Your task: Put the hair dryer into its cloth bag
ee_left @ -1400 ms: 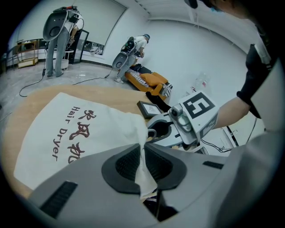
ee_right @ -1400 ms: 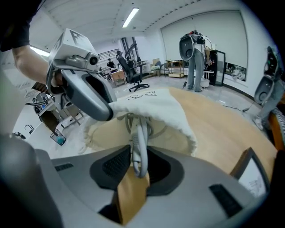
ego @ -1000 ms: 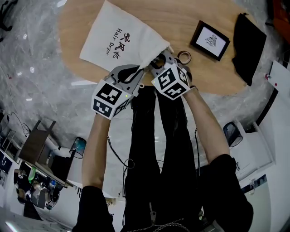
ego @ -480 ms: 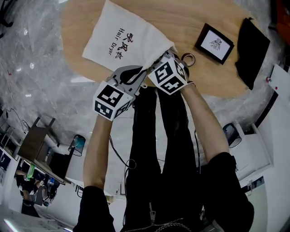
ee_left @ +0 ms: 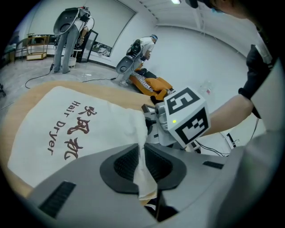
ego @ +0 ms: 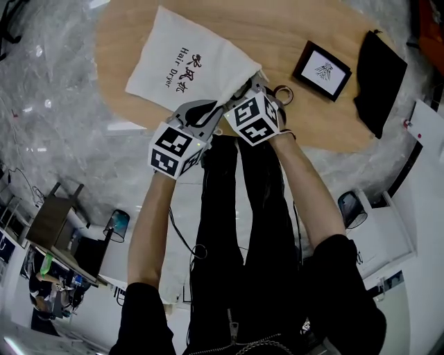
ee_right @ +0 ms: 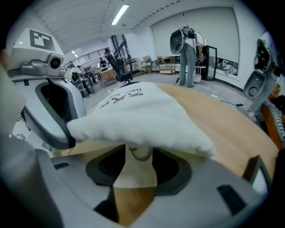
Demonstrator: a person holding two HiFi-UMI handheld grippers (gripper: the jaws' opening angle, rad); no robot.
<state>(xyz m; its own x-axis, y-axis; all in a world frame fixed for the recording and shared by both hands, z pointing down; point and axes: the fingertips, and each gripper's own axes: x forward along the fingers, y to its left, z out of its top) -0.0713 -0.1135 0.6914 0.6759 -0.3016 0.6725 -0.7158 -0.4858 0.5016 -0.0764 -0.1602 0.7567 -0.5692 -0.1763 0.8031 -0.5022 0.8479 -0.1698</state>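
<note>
We find the left gripper (ee_left: pixel 143 164) with its jaws clamped on the mouth edge of the cloth bag (ee_left: pixel 75 129). The right gripper (ee_right: pixel 135 168) has just been opening its jaws. They stand apart, with bag fabric hanging loose between them. Ahead of both jaws the bag lies on the counter (ego: pixel 305 28).

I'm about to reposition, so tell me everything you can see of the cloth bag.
The cloth bag is white, soft fabric printed with "Hair Dryer" and dark red characters. It lies on the wooden table, mouth end at the near edge. The left gripper has its jaws shut on a fold of that rim. The jaws of the right gripper have just been opening; a strip of the bag's edge sits between them, unpinched. Contents are hidden.
</note>
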